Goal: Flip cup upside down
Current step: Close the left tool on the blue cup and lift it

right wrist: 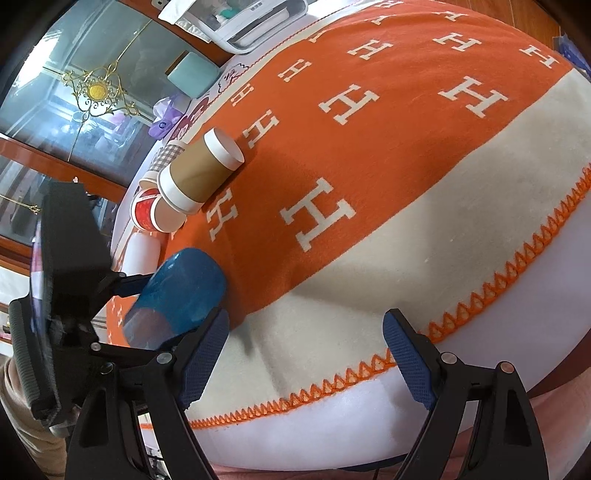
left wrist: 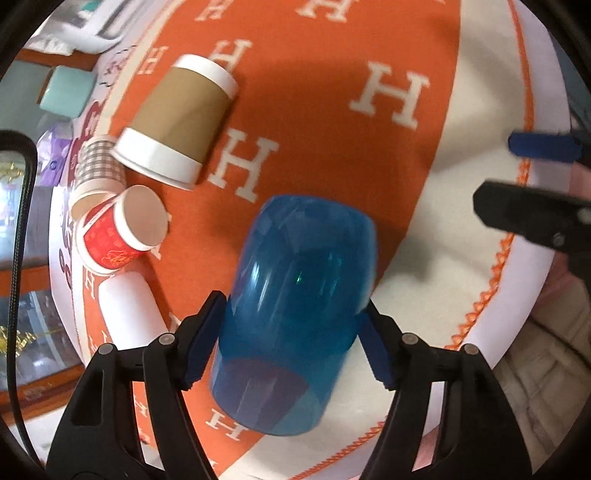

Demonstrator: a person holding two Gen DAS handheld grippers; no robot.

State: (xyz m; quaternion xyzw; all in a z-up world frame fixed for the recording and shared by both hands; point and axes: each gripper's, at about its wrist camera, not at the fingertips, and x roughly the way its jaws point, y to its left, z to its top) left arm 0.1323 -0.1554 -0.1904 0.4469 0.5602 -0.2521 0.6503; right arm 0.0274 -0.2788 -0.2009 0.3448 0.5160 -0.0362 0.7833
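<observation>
A translucent blue cup [left wrist: 295, 306] is clamped between the blue pads of my left gripper [left wrist: 291, 339], held tilted above the orange and cream blanket [left wrist: 332, 110], its open mouth toward the camera. It also shows in the right wrist view [right wrist: 181, 295] at lower left, held by the left gripper [right wrist: 110, 291]. My right gripper [right wrist: 306, 354] is open and empty over the blanket's cream border near the table edge. It shows at the right edge of the left wrist view [left wrist: 532, 177].
Several paper cups lie at the far left of the blanket: a brown-sleeved cup [left wrist: 177, 118], a checked cup [left wrist: 98, 166], a red cup [left wrist: 118, 232] and a white cup [left wrist: 127, 314]. A teal box [right wrist: 192, 74] and a white tray [right wrist: 255, 18] stand beyond them.
</observation>
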